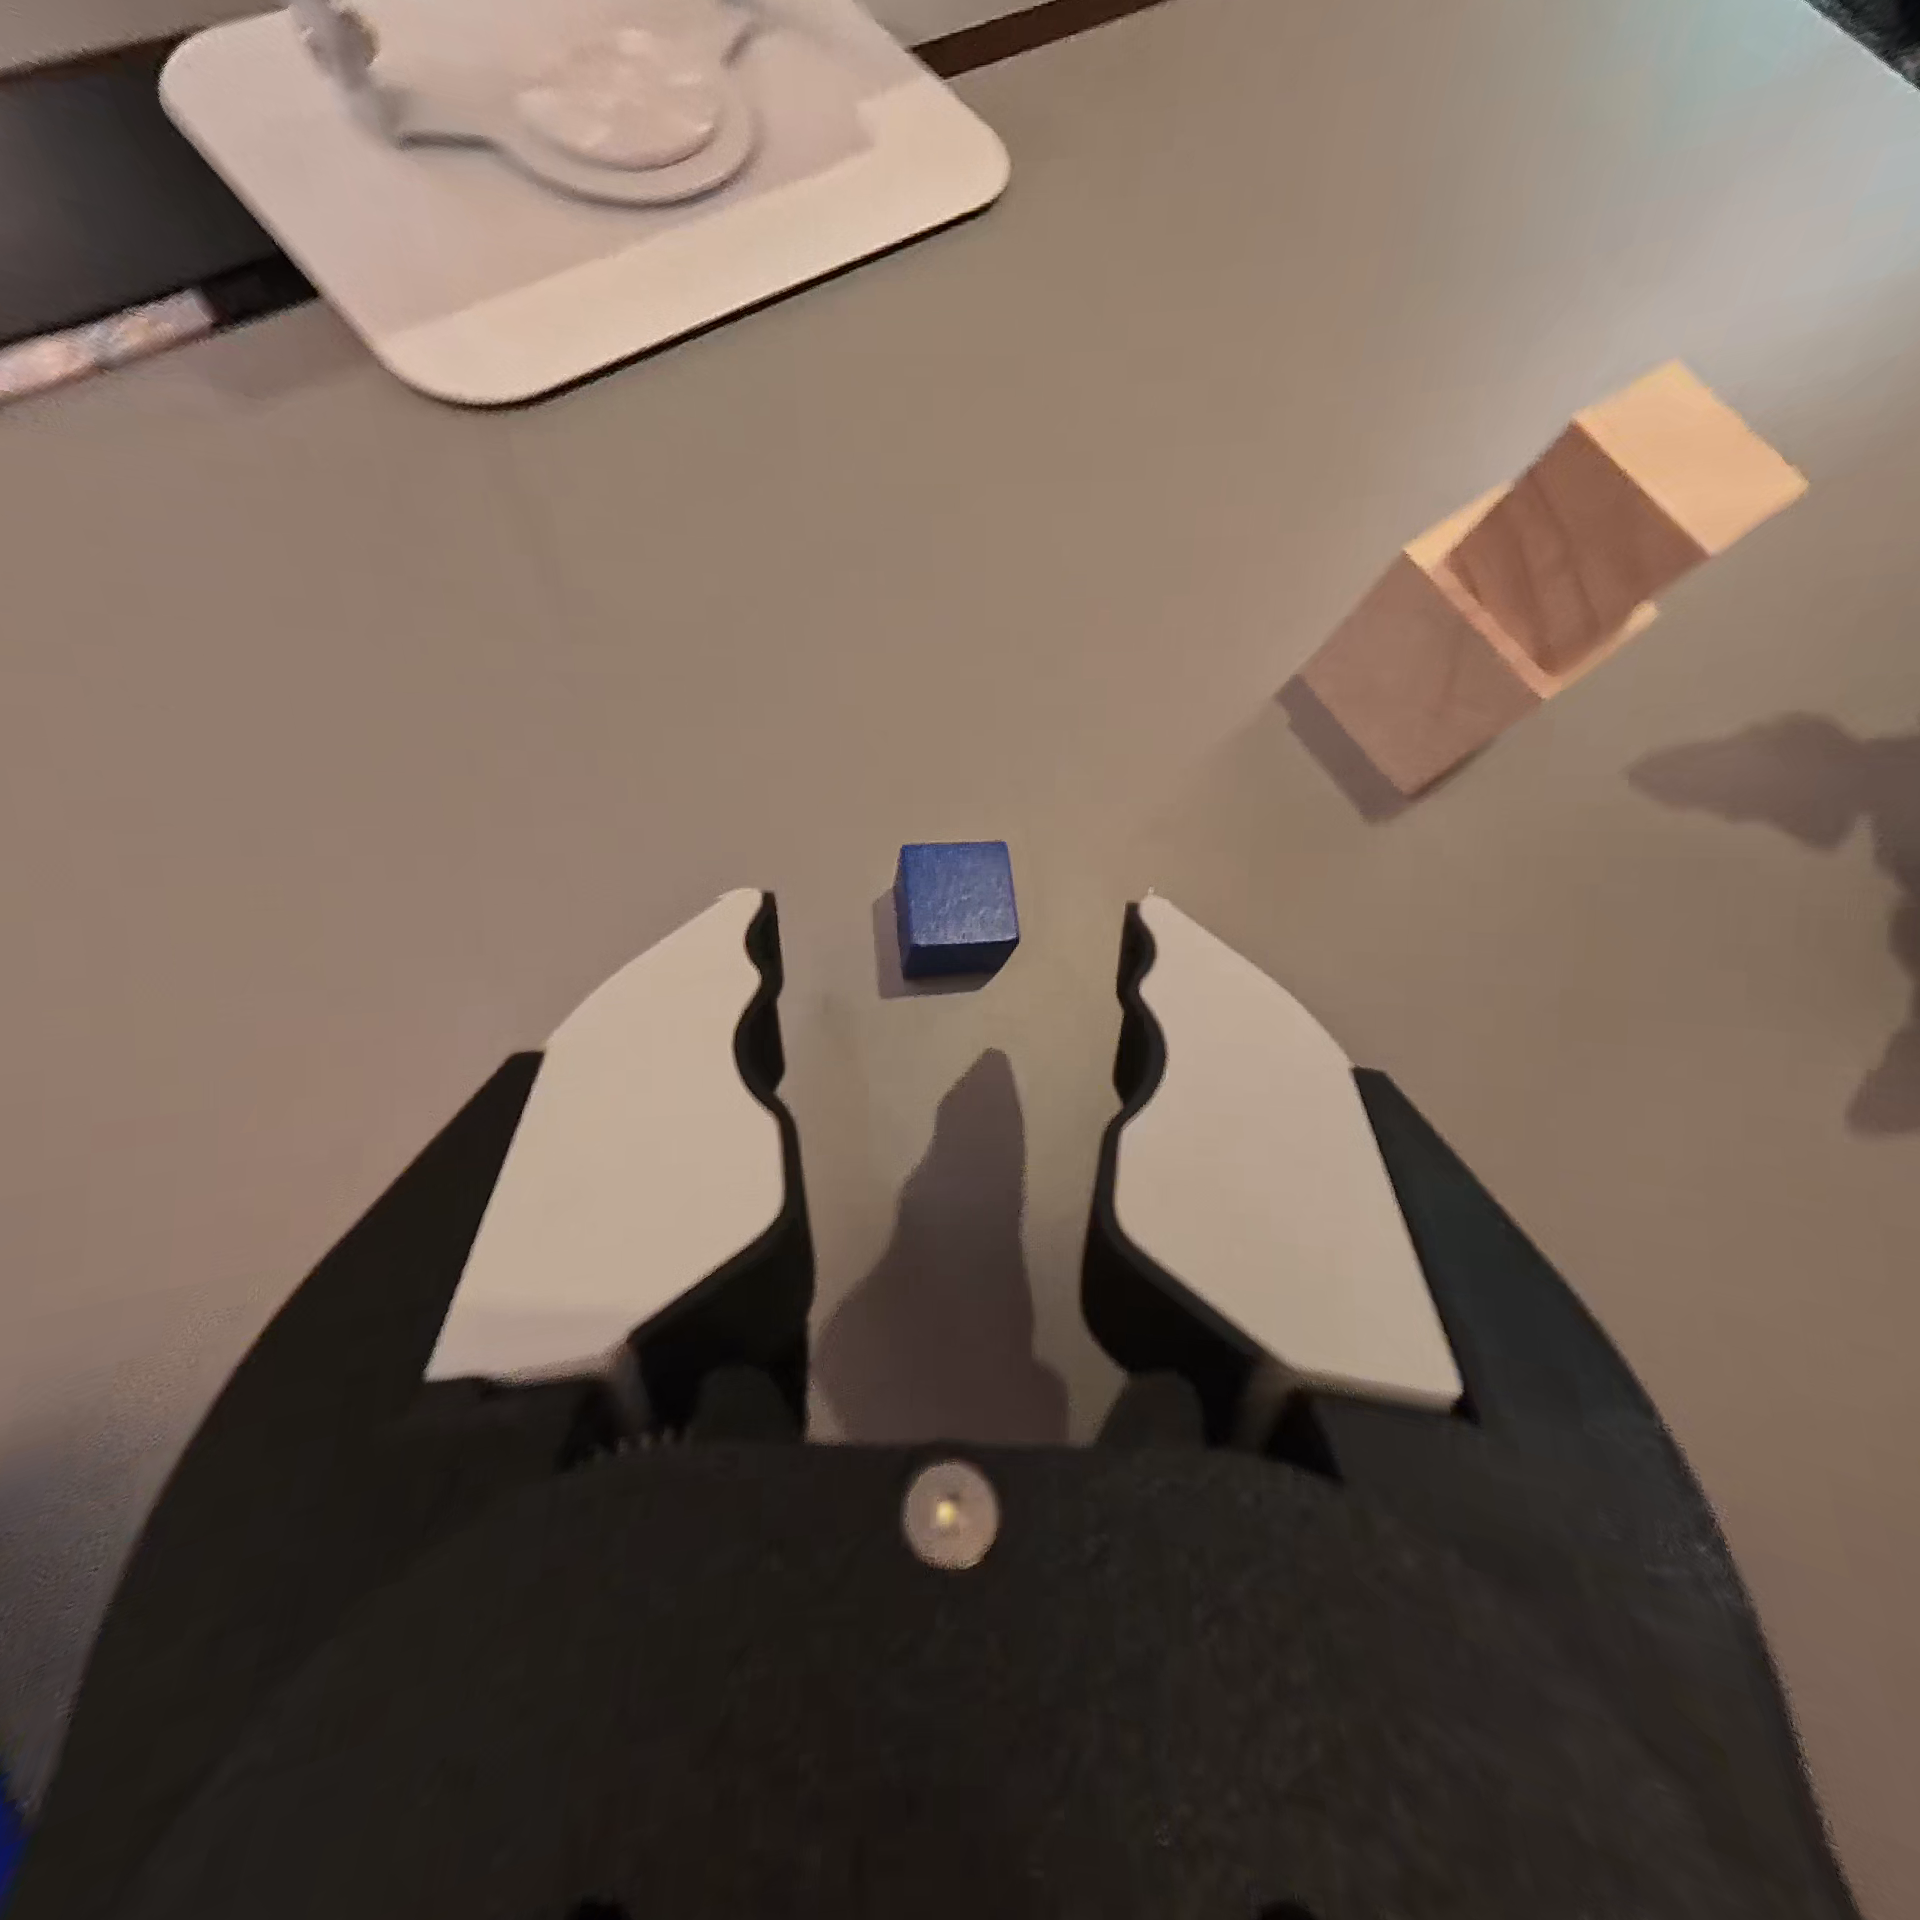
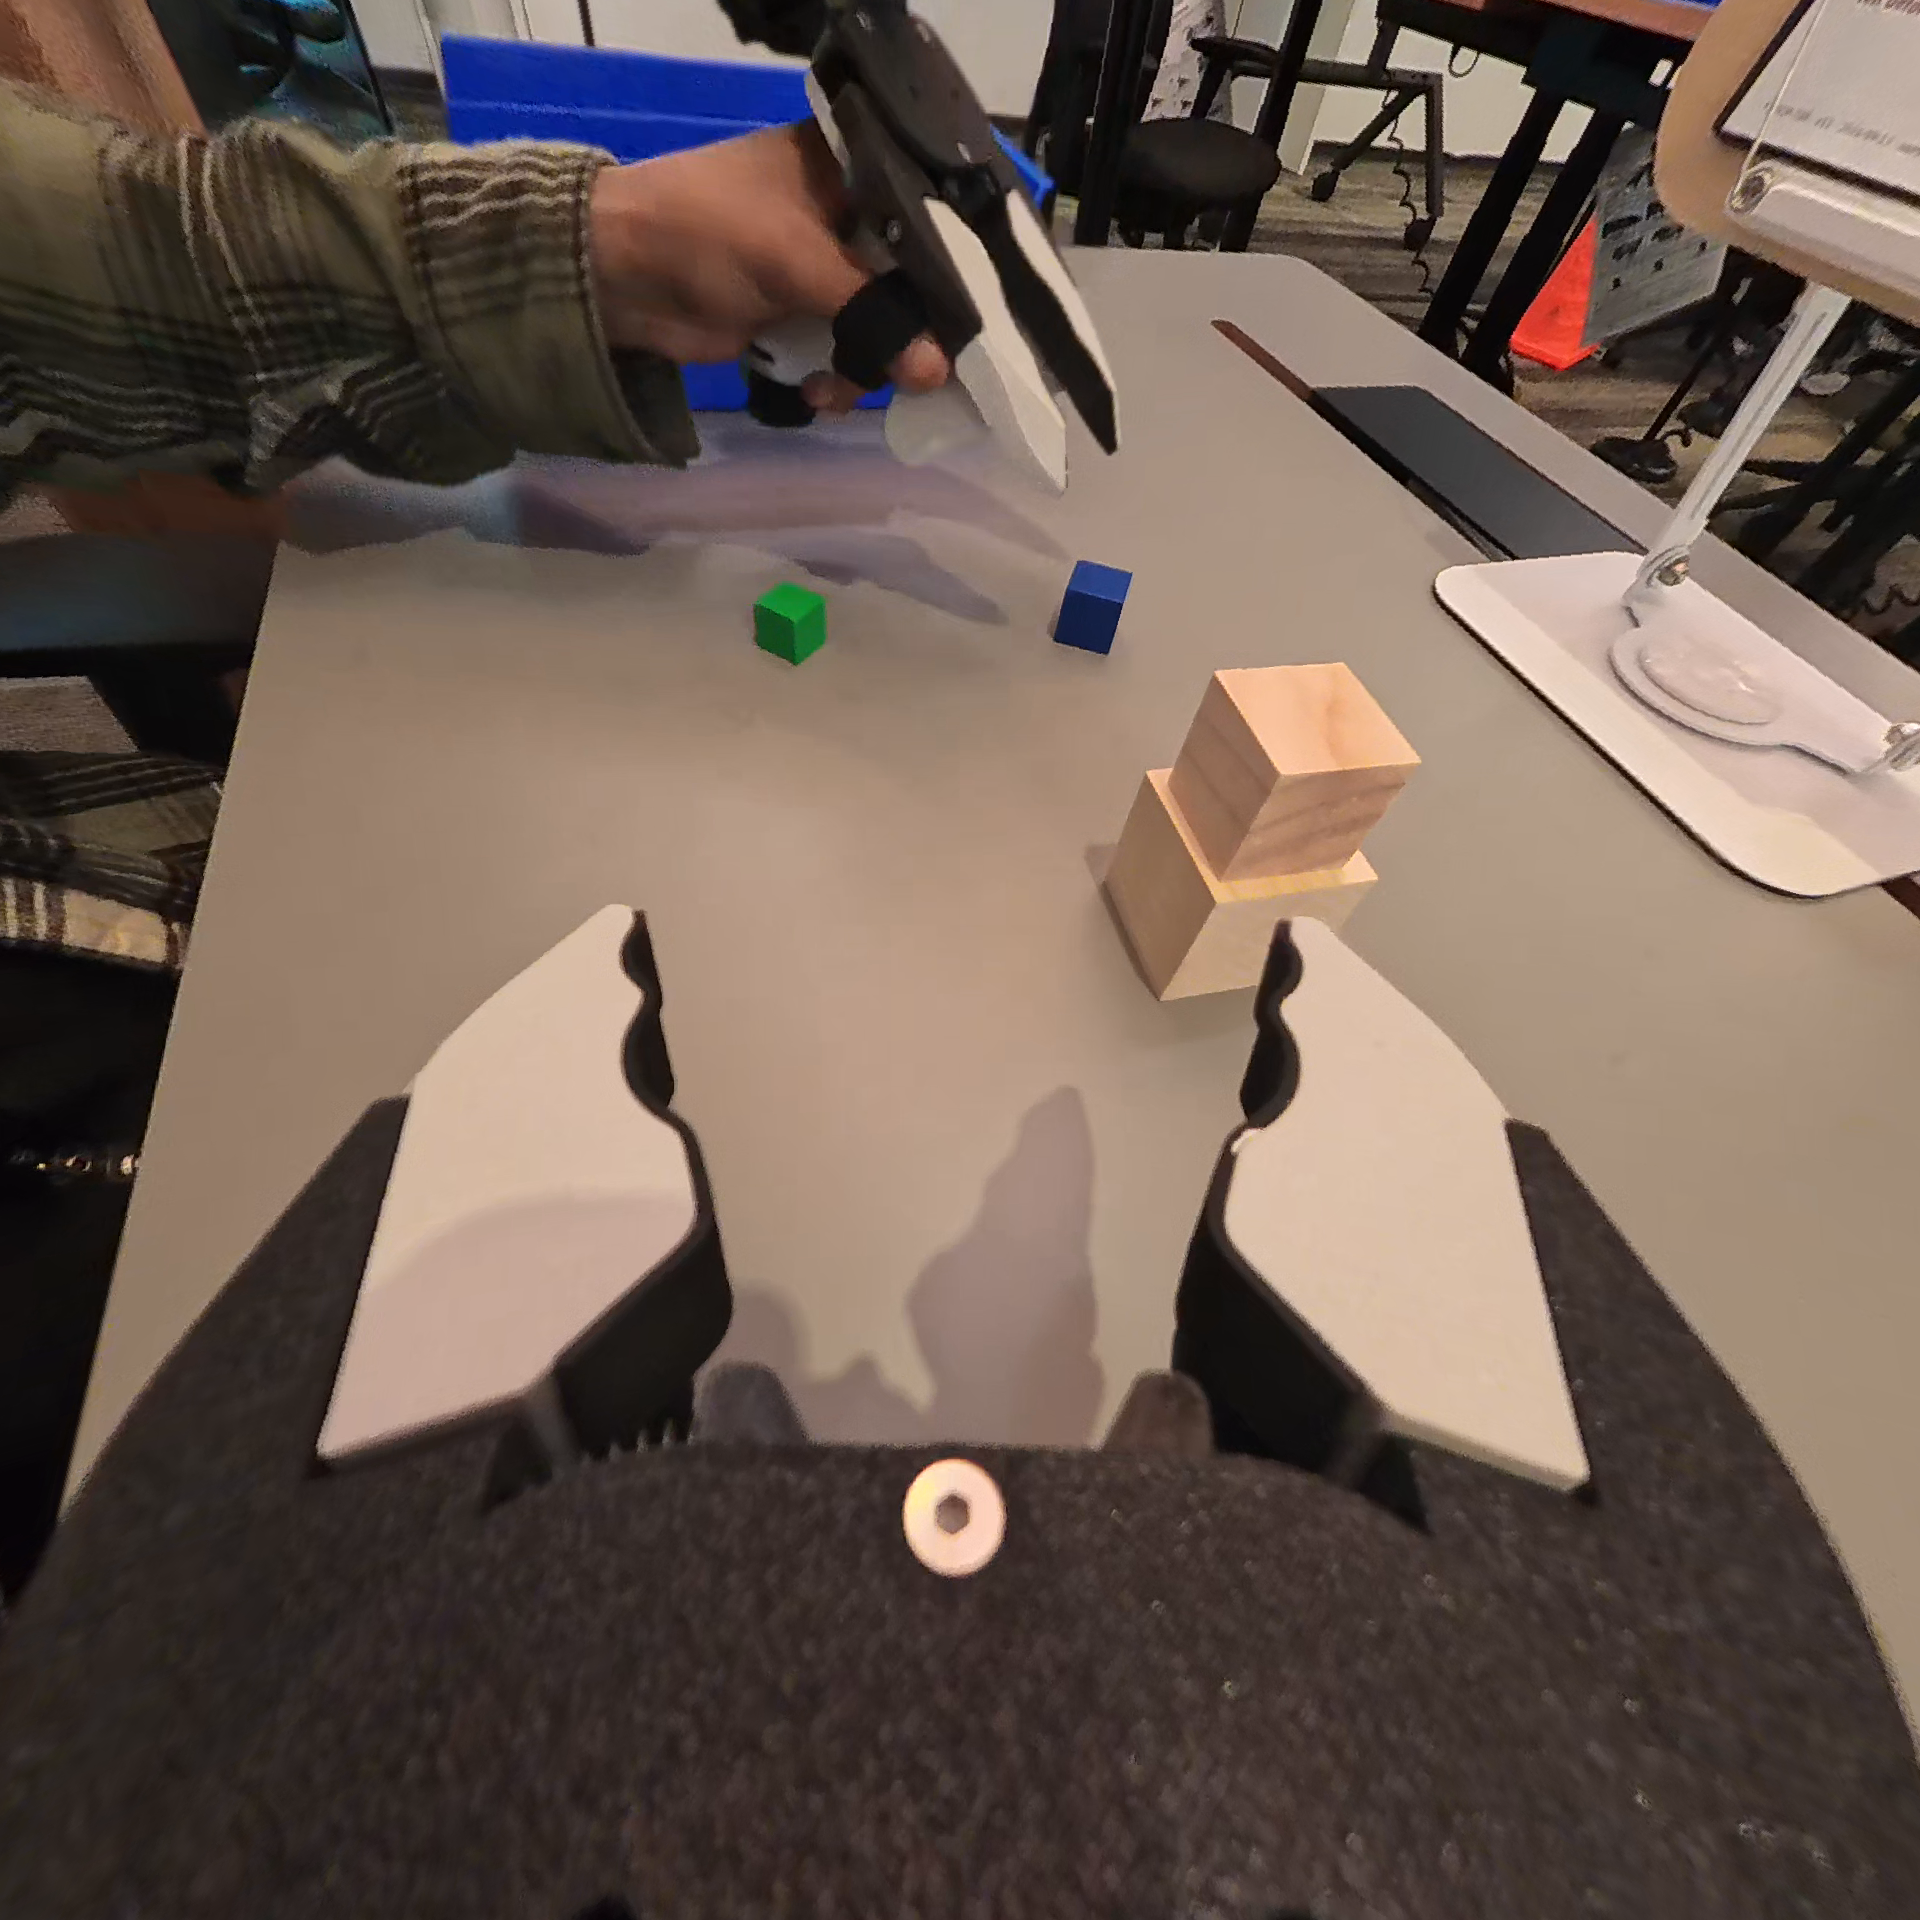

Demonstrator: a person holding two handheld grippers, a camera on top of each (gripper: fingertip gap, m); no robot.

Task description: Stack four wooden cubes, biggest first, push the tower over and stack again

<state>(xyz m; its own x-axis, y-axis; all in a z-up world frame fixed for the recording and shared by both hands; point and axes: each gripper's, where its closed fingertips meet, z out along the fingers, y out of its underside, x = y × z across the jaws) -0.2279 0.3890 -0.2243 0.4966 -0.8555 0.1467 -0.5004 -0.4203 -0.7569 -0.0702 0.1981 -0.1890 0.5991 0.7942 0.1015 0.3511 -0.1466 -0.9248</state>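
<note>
Left hand-held gripper (image 1: 951,904), fingers spread, hovers above a blue cube (image 1: 956,906) on the desk (image 1: 520,675); right hand-held gripper (image 2: 956,925), also spread and empty, faces two stacked wooden cubes (image 2: 1262,821), a green cube (image 2: 790,621) nearby.

Blue cube (image 1: 956,907): small, resting flat on the table, just ahead of the left fingertips (image 1: 750,914), centred on their gap. Green cube (image 2: 790,621): small, apart from it. Smaller plain wooden cube (image 2: 1288,771) sits rotated atop larger wooden cube (image 2: 1195,914), beside the right fingertips (image 2: 1288,951).

Probably an office: rolling chairs (image 2: 1195,156), desks (image 2: 1621,62), carpet.
</note>
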